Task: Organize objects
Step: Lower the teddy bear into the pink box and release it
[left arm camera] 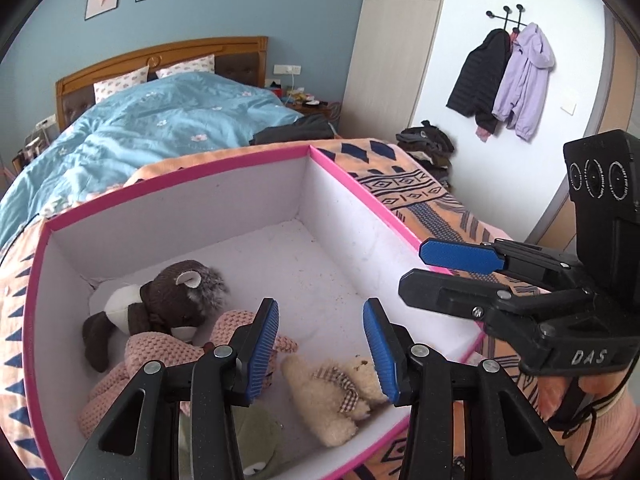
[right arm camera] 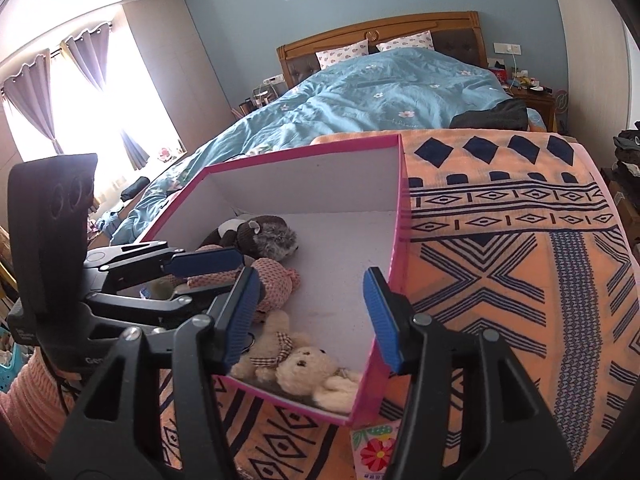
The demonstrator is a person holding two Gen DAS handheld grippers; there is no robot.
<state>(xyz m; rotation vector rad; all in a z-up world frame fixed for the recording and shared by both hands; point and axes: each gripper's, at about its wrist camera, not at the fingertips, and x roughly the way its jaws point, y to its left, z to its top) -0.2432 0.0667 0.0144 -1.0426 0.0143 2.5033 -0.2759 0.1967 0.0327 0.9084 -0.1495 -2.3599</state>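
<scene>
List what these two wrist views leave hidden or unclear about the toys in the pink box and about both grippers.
- Green toy, left wrist view: mostly behind the left gripper; what it is cannot be told.
- Pink knitted toy: partly covered by the gripper's finger; its shape is unclear.
- Cream bear, right wrist view: lower body hidden by the pink box wall.
- Right gripper: open and empty, as is the left.
</scene>
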